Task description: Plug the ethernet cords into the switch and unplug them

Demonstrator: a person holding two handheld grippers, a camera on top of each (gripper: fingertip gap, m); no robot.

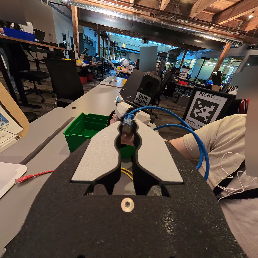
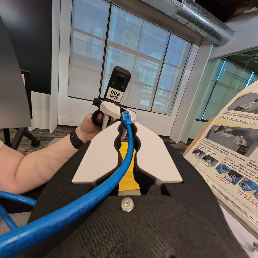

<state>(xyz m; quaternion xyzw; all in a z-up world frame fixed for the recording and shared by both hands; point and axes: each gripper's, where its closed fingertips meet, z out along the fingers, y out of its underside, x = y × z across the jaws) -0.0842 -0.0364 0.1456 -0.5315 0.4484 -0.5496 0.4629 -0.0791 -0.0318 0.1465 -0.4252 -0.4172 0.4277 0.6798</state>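
Both grippers meet tip to tip above the green bin (image 1: 83, 129). Left gripper (image 1: 126, 125) and right gripper (image 2: 127, 122) each clamp the blue ethernet cord (image 2: 126, 150) at its plug (image 1: 127, 120).

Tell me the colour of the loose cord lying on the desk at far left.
Red cord, clear plug; shows only in the left wrist view.

Exposed wood beams (image 1: 209, 8) and a silver duct (image 1: 139, 18) run overhead, with wood posts (image 1: 74, 27) between the bays. Grey desks (image 1: 97, 97) stretch far down the open office, black chairs (image 1: 62, 79) along the left on dark carpet (image 1: 41, 89). Daylight comes through glass walls (image 1: 206, 67) far right. Opposite, a large gridded window (image 2: 125, 62) sits in a white wall (image 2: 55, 69) under another duct (image 2: 202, 21).
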